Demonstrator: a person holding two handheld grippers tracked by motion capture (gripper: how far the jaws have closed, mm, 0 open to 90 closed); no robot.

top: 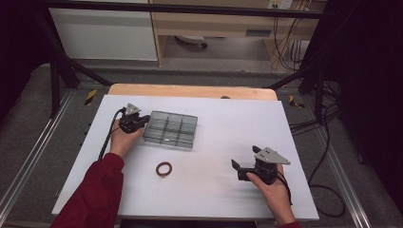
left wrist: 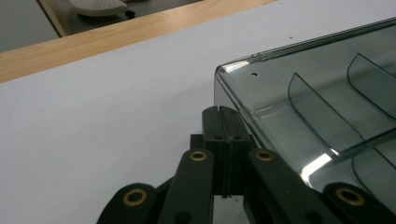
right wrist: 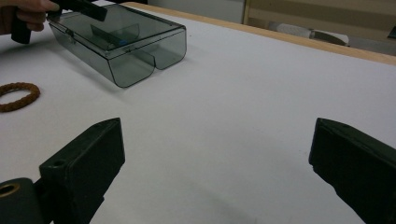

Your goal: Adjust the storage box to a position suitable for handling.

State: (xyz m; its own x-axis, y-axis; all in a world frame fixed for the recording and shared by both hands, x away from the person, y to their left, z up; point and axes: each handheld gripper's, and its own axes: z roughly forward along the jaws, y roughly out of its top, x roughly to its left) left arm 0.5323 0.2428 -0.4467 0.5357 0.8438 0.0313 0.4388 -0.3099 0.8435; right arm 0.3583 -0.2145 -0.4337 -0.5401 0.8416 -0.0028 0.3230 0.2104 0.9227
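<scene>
**Operator:** White sheeting covers the worktop (top: pixel 214 142), with a wooden strip exposed along the far edge. What sits on it, largest item first?

**Inspector:** Largest is the compartment box (top: pixel 170 128), smoke-tinted clear plastic with inner dividers, lid down, lying toward the far left corner. Nothing can be made out inside its compartments. Next, the left tool (top: pixel 134 122) at the box's left end. In the left gripper view its jaws are pressed together, tips touching or just beside the near corner of the box (left wrist: pixel 308 102); whether they pinch a lid tab cannot be told. Then the right tool (top: pixel 244 167) near the front right corner, well apart from the box, jaws spread wide and gripping nothing. Smallest is the brown braided ring (top: pixel 164 168), flat on the sheeting between box and front edge.

**Operator:** Status of the work?

**Inspector:** Judged early. The ring (right wrist: pixel 17 95) lies outside the box (right wrist: pixel 122 43), untouched, and the lid appears not yet raised.

**Operator:** Remaining steps?

**Inspector:** Probably: open or steady the box with the left tool, bring the right tool across to the ring, close on it, carry it to a compartment, release. None of these appears done.
</scene>
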